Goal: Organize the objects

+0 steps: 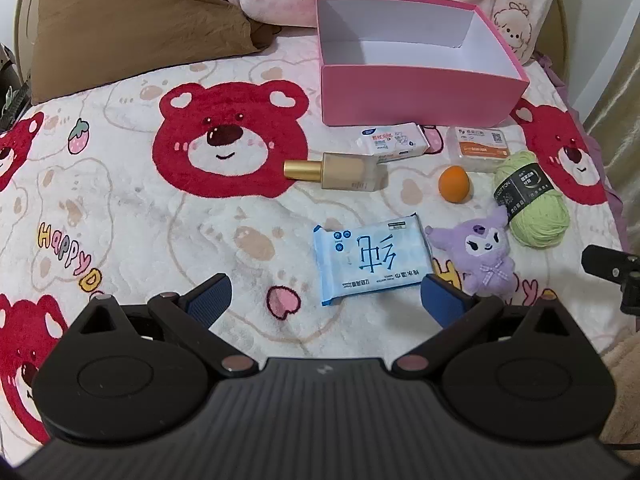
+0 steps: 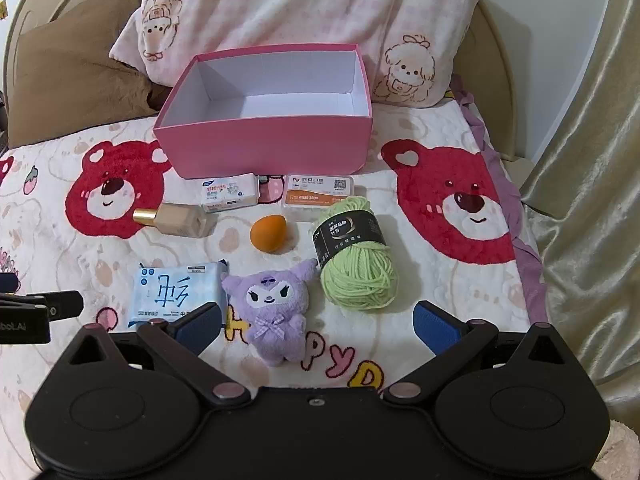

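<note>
With both the left tongs (image 1: 326, 300) and right tongs (image 2: 318, 320) fully open and empty above the bed's near edge, the seven loose items lie grouped before the empty pink box (image 2: 264, 148) near the pillows, ready for loading.

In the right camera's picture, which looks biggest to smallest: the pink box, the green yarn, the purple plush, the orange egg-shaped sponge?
1. pink box
2. green yarn and purple plush: alike, and the plush lies nearer
3. orange sponge
</note>
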{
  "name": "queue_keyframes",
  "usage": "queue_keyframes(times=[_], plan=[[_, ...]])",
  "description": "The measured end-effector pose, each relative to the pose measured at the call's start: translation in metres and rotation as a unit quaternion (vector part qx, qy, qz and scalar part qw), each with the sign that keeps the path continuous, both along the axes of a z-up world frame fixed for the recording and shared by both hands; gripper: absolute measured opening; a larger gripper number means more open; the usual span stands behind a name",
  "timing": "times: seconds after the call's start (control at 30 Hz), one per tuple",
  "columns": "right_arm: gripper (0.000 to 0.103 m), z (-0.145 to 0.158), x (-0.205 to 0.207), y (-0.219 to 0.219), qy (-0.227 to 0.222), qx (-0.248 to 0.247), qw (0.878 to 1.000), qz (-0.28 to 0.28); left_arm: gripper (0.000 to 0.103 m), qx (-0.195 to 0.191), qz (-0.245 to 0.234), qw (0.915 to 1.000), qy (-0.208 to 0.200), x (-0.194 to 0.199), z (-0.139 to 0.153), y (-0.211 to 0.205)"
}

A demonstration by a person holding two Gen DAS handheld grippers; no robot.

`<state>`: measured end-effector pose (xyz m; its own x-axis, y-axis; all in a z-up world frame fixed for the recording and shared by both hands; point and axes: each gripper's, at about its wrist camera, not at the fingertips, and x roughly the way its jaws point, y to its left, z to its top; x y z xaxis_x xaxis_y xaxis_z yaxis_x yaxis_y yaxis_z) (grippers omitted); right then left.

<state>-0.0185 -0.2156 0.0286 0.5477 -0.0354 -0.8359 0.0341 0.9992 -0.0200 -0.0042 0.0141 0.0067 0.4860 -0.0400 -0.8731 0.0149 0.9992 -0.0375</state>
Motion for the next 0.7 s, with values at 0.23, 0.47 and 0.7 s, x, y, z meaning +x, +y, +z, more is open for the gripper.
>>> queue_keyframes(times=[0.23,0.47,0.7], plan=[[0.103,-0.0015,0.0004,0.0018,0.002,-0.005,1.0,-0.002,0.103,-0.01,0.003,0.9999,0.005,0.0015,-0.0008,0.0016],[0.103,-0.0027,0.0002,0.0011,0.003,-0.01,1.0,-0.006,0.103,-0.021,0.011,0.9997,0.008,0.0024,-0.004,0.0071],[0.103,-0.0033,0.0002,0.0006,0.003,-0.012,1.0,-0.007,0.103,-0.022,0.009,0.9997,0.009,0.0026,-0.0046,0.0081]])
